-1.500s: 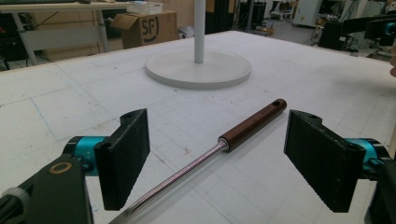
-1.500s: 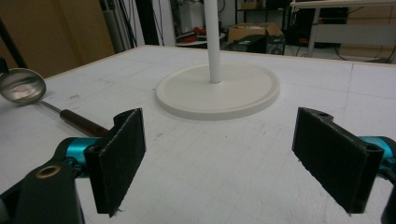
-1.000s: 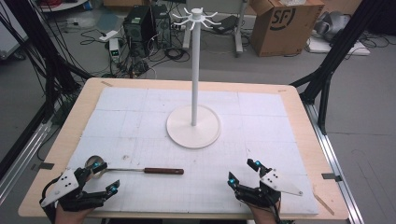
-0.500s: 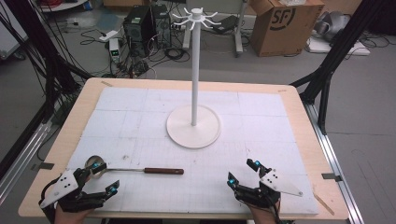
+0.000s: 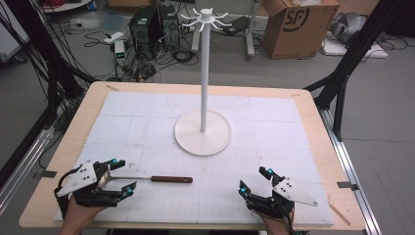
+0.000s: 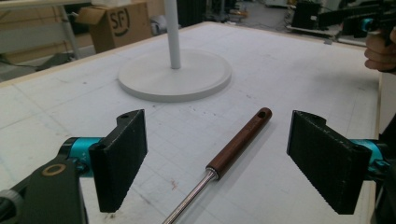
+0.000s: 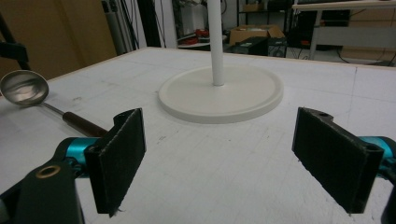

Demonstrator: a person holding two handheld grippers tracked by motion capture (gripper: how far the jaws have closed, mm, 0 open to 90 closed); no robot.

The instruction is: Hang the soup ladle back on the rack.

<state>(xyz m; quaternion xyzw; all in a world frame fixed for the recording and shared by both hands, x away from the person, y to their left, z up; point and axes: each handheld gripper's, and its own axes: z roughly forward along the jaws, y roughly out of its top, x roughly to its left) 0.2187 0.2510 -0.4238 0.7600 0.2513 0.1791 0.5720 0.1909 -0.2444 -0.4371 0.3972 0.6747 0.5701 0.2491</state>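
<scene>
Reaching stage: left gripper straddling ladle near front-left of mat, jaws apart, handle between. Right gripper idle, jaws apart. Next, probably: clamping handle, lifting toward stand.

Right gripper over the white mat, jaws spread wide

Between its 2 black jaws stands the white rack's round base with its pole. A ladle lies at far left, bowl up, brown handle toward the left jaw.
</scene>
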